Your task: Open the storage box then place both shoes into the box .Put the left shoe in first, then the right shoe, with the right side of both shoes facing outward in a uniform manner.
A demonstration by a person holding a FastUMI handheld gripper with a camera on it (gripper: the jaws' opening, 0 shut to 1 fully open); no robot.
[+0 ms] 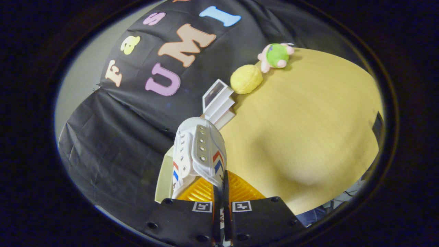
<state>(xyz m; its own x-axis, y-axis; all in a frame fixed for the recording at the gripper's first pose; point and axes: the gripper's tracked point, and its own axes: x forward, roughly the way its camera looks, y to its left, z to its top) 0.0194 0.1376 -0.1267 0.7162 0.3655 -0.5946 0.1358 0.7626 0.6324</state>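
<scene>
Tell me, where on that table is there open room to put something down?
The broad stretch of pale wooden table beyond the hand-held gripper, shut on the white lace-up shoe, is bare. The far edge is crowded: stacked white boxes, yellow plush ball, green-and-pink plush toy.

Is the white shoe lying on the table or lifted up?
Lifted: the tongs are shut on the white shoe, its toe pointing away above the table.
</scene>
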